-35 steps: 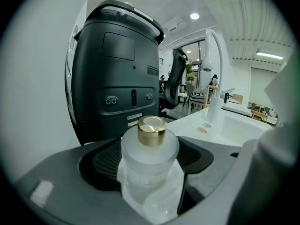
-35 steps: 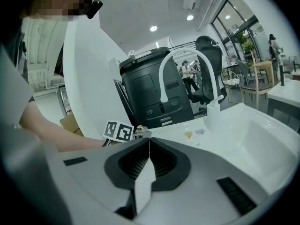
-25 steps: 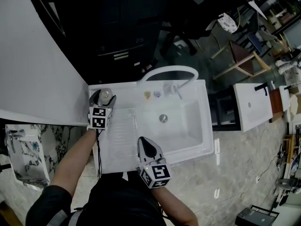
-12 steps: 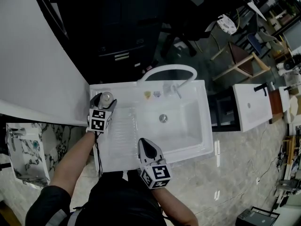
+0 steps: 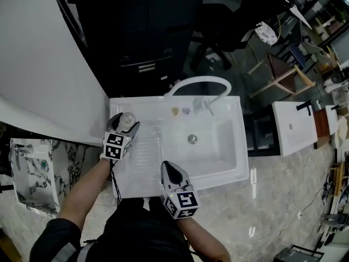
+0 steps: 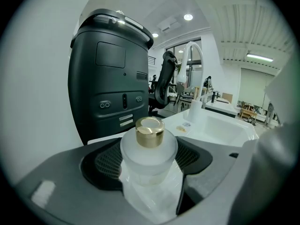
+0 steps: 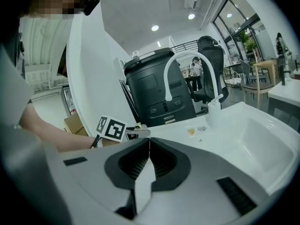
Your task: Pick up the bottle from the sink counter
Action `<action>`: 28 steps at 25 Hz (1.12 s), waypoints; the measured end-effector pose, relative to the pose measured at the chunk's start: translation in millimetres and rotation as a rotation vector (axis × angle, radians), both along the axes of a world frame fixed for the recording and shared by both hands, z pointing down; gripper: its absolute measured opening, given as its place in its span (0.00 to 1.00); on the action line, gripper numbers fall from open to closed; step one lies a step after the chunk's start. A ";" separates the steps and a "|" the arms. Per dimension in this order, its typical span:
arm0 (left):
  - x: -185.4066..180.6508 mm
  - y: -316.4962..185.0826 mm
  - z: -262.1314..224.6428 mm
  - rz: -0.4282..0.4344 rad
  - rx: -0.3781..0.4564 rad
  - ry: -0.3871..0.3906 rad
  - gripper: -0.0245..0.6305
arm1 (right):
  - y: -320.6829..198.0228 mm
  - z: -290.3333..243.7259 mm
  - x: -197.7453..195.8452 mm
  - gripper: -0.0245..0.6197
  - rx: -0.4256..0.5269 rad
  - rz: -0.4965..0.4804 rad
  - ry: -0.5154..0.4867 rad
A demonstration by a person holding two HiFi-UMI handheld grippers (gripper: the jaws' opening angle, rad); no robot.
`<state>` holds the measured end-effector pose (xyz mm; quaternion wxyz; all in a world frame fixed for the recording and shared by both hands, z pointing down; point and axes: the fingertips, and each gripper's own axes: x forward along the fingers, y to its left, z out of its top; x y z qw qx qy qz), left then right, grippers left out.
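Note:
A small frosted glass bottle with a gold cap stands between the jaws of my left gripper, which is shut on its body. In the head view the bottle sits at the far left corner of the white sink counter, with the left gripper round it. My right gripper hovers over the counter's near edge, shut with nothing in it; its jaws meet in the right gripper view.
The white basin with a drain lies right of the draining area. A curved white tap arches over the back rim. A dark cabinet stands behind the sink. A white wall panel runs along the left.
The left gripper and the bottle in it have shifted slightly towards me and to the right. The right gripper stays in place.

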<state>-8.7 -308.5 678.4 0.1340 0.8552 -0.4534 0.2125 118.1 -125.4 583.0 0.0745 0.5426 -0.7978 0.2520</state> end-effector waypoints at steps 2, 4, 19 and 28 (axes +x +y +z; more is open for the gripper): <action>1.1 8.8 -8.3 0.009 0.002 0.007 0.55 | 2.2 -0.5 -0.5 0.05 0.003 -0.001 -0.002; 2.2 18.1 -17.3 0.018 0.000 0.011 0.55 | 4.2 -1.7 -1.6 0.05 0.004 -0.003 -0.005; 21.5 101.2 -88.9 0.137 0.042 0.084 0.55 | 20.2 -9.5 1.2 0.05 0.021 -0.018 -0.001; 31.5 153.9 -110.9 0.194 0.039 0.096 0.55 | 29.2 -13.7 5.4 0.05 0.012 -0.031 0.006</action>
